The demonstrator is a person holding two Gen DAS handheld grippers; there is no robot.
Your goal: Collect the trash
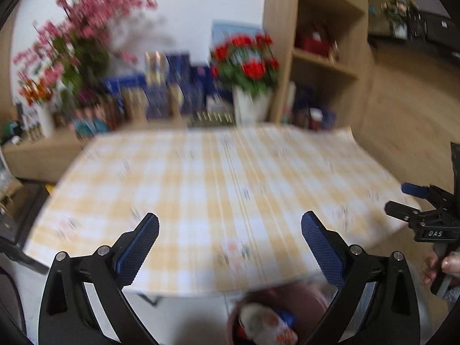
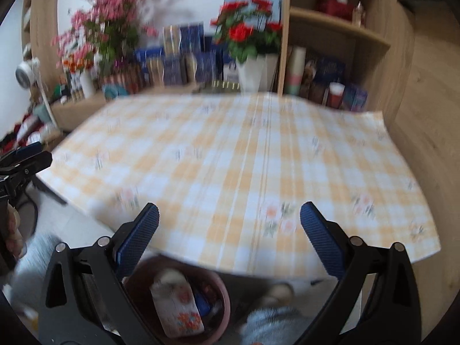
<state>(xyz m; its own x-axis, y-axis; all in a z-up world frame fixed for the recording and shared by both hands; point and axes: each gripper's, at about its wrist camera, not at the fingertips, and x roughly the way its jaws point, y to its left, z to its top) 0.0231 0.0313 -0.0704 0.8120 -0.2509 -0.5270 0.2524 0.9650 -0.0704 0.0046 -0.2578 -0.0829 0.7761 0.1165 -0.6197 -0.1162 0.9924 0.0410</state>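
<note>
A reddish-brown trash bin (image 2: 222,296) stands on the floor below the table's near edge. It holds a white wrapper with orange flowers (image 2: 178,313) and a blue item (image 2: 202,303). The bin also shows in the left wrist view (image 1: 310,299), with the wrapper (image 1: 267,326) inside. My left gripper (image 1: 230,227) is open and empty above the table's near edge. My right gripper (image 2: 229,224) is open and empty above the near edge, over the bin. The right gripper shows at the right edge of the left wrist view (image 1: 402,201). The left gripper shows at the left edge of the right wrist view (image 2: 31,155).
A table with a yellow-and-white checked cloth (image 2: 244,155) fills the middle. Behind it stand red flowers in a white vase (image 2: 253,66), pink blossoms (image 2: 109,28), blue boxes (image 2: 189,57) and a wooden shelf unit (image 2: 339,46). The view is motion-blurred.
</note>
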